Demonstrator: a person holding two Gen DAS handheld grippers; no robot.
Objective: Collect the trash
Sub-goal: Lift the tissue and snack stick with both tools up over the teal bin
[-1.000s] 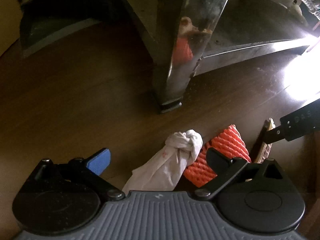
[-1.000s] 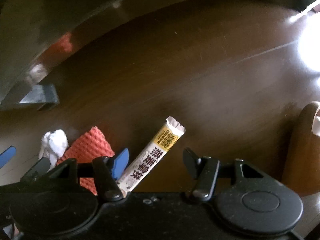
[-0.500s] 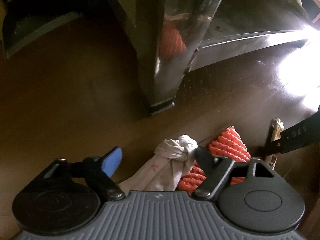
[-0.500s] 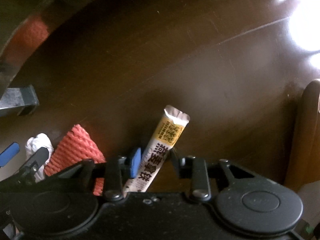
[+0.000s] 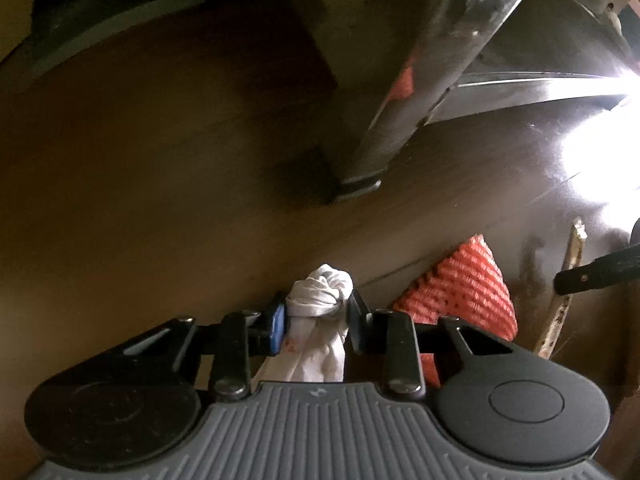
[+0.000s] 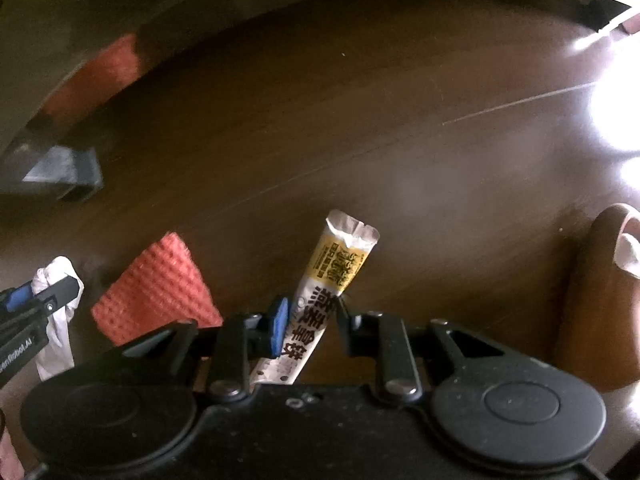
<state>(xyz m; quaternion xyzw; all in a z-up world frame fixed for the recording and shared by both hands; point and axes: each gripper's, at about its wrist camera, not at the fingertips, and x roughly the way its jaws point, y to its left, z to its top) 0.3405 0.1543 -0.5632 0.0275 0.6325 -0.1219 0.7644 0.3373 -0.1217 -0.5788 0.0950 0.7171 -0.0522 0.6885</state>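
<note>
A crumpled white tissue (image 5: 320, 292) lies on the dark wooden floor, and my left gripper (image 5: 316, 316) is closing on it, both pads pressing its sides. Just to its right lies an orange-red foam net (image 5: 460, 292). In the right wrist view a long white and yellow stick sachet (image 6: 332, 280) with dark print sits between the jaws of my right gripper (image 6: 310, 312), which are closing and touch it on both sides. The foam net (image 6: 156, 288), the tissue (image 6: 56, 276) and a finger of the left gripper show at the left of that view.
A shiny metal furniture leg (image 5: 396, 120) stands on the floor just beyond the tissue, with a low metal base rail (image 5: 520, 92) running right. A brown rounded object (image 6: 596, 300) sits at the right. Strong glare (image 5: 600, 160) washes out the floor at the right.
Both grippers have narrowed from wide open. The left jaws now press the tissue; the right jaws now touch the sachet. The left gripper dropped slightly toward the floor.
</note>
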